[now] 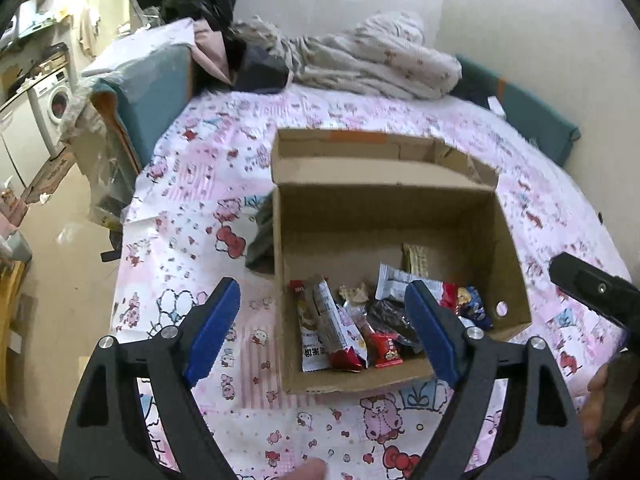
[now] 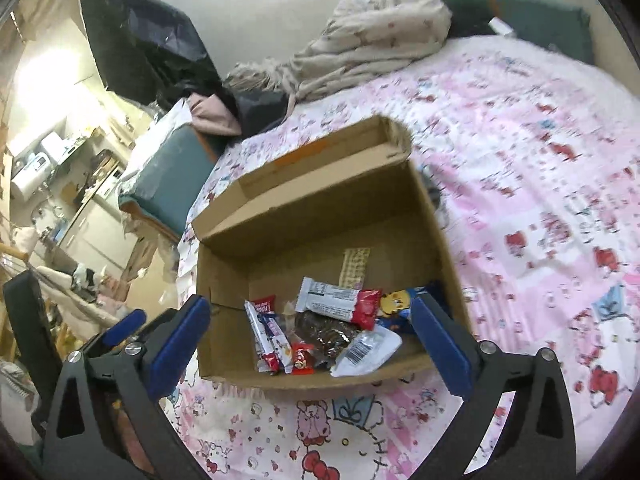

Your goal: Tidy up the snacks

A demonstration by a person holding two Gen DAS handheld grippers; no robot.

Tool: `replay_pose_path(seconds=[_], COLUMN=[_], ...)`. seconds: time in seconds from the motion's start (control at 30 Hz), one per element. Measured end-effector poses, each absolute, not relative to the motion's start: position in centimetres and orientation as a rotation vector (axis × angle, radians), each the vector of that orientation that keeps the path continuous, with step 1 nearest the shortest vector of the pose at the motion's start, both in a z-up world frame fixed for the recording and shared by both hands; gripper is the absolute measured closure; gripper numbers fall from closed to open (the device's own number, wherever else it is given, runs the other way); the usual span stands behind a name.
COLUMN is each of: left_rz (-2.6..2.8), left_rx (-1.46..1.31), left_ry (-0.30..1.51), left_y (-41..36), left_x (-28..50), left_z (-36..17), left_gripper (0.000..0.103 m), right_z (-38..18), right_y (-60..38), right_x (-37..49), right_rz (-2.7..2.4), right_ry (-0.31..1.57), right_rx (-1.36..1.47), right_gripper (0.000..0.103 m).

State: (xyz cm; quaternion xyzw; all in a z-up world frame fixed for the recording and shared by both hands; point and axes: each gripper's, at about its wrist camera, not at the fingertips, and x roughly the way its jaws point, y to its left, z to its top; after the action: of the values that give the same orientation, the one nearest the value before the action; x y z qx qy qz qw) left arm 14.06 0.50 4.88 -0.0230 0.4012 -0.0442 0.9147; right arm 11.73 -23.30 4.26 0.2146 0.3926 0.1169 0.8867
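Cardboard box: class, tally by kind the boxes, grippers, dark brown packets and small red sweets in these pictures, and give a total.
Cardboard box: 1
Grippers: 2, the left gripper and the right gripper, both with jaws open
Dark brown packet: 1
Small red sweet: 1
Total: 5

The cardboard box (image 1: 384,208) on the bed (image 1: 192,216) was viewed closely from above by both wrist cameras, from the near-left and near-right.
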Motion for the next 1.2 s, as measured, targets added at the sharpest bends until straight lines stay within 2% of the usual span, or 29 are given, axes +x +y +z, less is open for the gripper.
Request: replay_pose_path(seconds=[0.2, 0.33, 0.67, 1.2], left_rz=[-0.079, -0.047, -0.01, -0.002], left_rx=[-0.034, -0.038, -0.027, 0.018], left_ry=[0.757, 0.728, 0.724, 0.74], left_y=[0.9, 1.2, 1.5, 0.7], left_x=[11.6, 9.3, 5.8, 6.0], left_z=[7.0, 7.6, 6.8, 5.3], left_gripper=[0.019, 0.0, 0.0, 0.0], right_z=[6.5, 7.2, 5.9, 4.1], right_y=[-23.6, -23.7, -21.8, -21.4], right_x=[9.1, 7.5, 4.2, 4.9], right_rz=[0.191, 0.166, 0.128, 0.102], right_ry=[0.772, 0.751, 0.694, 0.741], right_rx=[0.367, 0.329, 0.195, 0.177], right_gripper=[0.0, 0.0, 0.0, 0.0])
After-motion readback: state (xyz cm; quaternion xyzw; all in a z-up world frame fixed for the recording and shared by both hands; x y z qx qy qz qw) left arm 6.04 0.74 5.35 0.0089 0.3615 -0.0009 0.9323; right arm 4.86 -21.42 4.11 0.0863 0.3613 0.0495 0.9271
